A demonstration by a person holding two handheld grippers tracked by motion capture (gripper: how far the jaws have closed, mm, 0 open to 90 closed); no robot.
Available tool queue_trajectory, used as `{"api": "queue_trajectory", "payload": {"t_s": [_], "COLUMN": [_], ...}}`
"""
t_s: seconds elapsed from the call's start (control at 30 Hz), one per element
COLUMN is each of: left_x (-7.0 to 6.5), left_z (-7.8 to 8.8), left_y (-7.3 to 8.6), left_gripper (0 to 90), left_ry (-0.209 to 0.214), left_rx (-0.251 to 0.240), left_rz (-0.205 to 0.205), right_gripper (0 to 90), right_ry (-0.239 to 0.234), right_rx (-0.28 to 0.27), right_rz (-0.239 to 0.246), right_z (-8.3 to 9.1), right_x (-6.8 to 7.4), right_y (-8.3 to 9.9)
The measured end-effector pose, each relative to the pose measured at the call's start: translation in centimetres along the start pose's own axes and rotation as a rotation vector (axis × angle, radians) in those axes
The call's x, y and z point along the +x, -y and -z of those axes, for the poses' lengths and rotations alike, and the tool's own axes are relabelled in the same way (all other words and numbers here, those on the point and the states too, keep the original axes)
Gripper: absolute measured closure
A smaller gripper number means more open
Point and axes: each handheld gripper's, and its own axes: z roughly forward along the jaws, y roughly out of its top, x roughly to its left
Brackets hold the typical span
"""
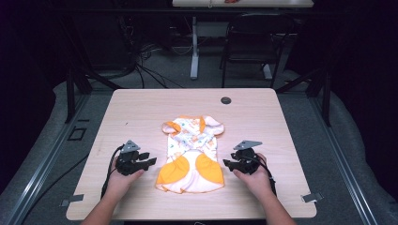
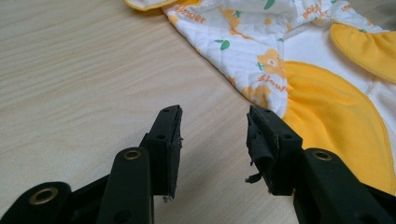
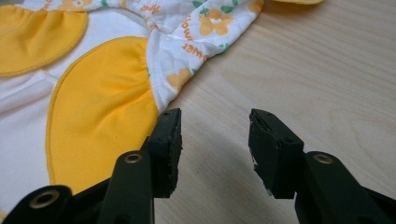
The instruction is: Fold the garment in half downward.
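A small baby garment [image 1: 192,152], white with orange flowers and yellow-orange panels, lies flat in the middle of the light wooden table [image 1: 141,108]. My left gripper [image 1: 151,159] rests on the table just left of the garment, open, with bare wood between its jaws. In the left gripper view the garment [image 2: 299,70] lies ahead and to the right of the left gripper [image 2: 214,122]. My right gripper [image 1: 227,163] sits just right of the garment, open and holding nothing. In the right gripper view the garment's yellow panel [image 3: 98,102] lies beside the left jaw of the right gripper [image 3: 214,123].
A round dark grommet [image 1: 225,100] is set in the table near its far edge. A black chair [image 1: 256,44] and a white table leg [image 1: 194,47] stand on the floor beyond. Cables lie on the floor at the back left.
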Motion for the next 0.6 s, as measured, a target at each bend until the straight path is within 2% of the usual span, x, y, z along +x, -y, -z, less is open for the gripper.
{"api": "queue_trajectory", "payload": {"t_s": [0.2,0.23,0.3,0.33,0.43,0.53,0.6], "left_x": [0.1,0.2,0.2,0.2,0.1,0.0,-0.1], "left_z": [-0.4,-0.5,-0.5,-0.6,-0.7,-0.9,-0.9], "left_y": [-0.5,-1.0,-1.2,-1.4,-1.9,-2.5,-3.1], "left_gripper": [58.1,58.5,59.1,59.1,59.3,59.8,60.4], "left_ry": [0.008,0.014,0.014,0.016,0.010,0.019,0.017], "left_rx": [0.016,0.023,0.021,0.020,0.030,0.036,0.054], "left_rz": [0.002,-0.003,-0.008,0.002,-0.010,-0.013,-0.034], "right_gripper": [62.1,65.1,65.2,65.2,66.2,66.9,67.4], "right_ry": [-0.015,-0.019,-0.017,-0.017,-0.028,-0.027,-0.025], "right_rx": [0.020,0.034,0.054,0.054,0.051,0.056,0.059], "right_rz": [0.002,0.002,0.002,0.002,0.001,0.020,0.036], "right_z": [0.1,0.0,-0.2,-0.2,-0.1,0.0,0.1], "right_x": [-0.1,-0.2,-0.3,-0.3,-0.3,-0.1,0.0], "right_y": [-0.3,-0.4,-0.6,-0.6,-1.3,-2.0,-2.5]}}
